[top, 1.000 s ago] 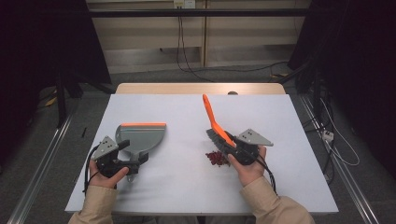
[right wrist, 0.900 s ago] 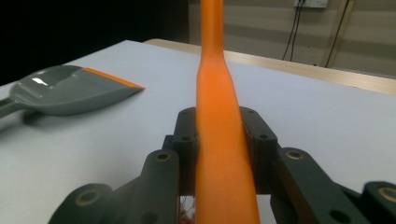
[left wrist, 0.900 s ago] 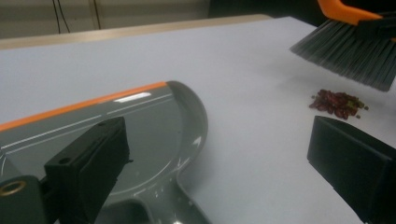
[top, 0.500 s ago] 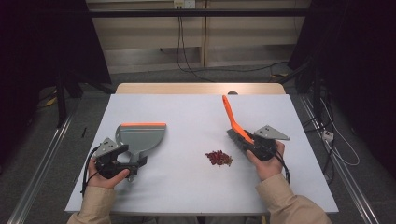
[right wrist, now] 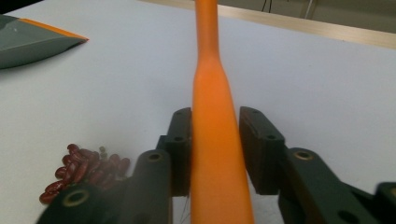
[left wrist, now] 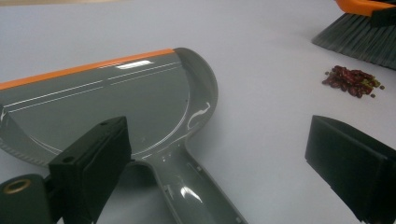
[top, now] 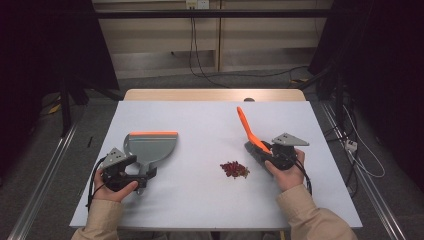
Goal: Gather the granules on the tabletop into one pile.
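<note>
A grey dustpan [top: 150, 145] with an orange lip lies flat at the table's left. My left gripper [top: 145, 174] straddles its handle with the jaws wide open; in the left gripper view [left wrist: 215, 140] the handle [left wrist: 187, 186] runs between the pads untouched. A small pile of red beans [top: 235, 169] lies right of centre. Just right of it an orange-handled brush [top: 248, 129] rests its dark bristles on the table. My right gripper [top: 267, 152] has the handle [right wrist: 215, 140] between its jaws, which have just been opening; a gap shows beside the right pad [right wrist: 254, 140].
The white table [top: 200, 120] has a wooden strip along its far edge. Cables and dark stands lie on the floor behind and to the right. The beans [left wrist: 352, 79] lie between dustpan [left wrist: 116, 93] and bristles [left wrist: 359, 37].
My right hand has carried the brush to the right, from over the beans to beside them, and set it lower. The left hand and dustpan have stayed put.
</note>
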Demonstrator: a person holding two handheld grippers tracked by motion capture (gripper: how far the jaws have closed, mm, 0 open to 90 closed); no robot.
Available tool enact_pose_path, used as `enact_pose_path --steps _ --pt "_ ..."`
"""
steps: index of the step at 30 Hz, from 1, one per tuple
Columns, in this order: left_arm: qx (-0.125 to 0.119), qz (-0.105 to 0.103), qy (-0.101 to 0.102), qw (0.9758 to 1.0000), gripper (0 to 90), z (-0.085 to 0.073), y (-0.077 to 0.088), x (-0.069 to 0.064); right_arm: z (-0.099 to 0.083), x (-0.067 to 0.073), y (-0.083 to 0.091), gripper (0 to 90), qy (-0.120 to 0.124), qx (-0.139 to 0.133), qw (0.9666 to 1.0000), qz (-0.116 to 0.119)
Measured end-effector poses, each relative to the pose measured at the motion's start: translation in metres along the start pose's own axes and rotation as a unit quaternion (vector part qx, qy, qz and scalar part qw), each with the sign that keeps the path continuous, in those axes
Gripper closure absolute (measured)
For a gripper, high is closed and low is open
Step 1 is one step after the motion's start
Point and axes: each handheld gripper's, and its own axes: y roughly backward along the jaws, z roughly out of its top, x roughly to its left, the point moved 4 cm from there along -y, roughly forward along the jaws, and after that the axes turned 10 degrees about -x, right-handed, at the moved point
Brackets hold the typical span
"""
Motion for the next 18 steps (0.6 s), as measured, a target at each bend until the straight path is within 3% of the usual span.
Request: enact_pose_path --steps 13,15,18 --pt "0.015 0.010 0.004 0.9998 6.6 -0.003 0.000 0.003 0.014 -0.002 -0.007 62.6 0.017 0.065 0.9977 0.012" --pt "0.019 0.013 0.006 0.9997 6.6 -0.004 0.000 0.003 0.014 -0.001 -0.010 70.0 0.023 0.078 0.9967 0.011" --pt "0.029 0.022 0.007 0.9993 6.6 -0.007 0.000 0.004 0.014 0.000 -0.012 70.8 0.028 0.084 0.9960 0.004"
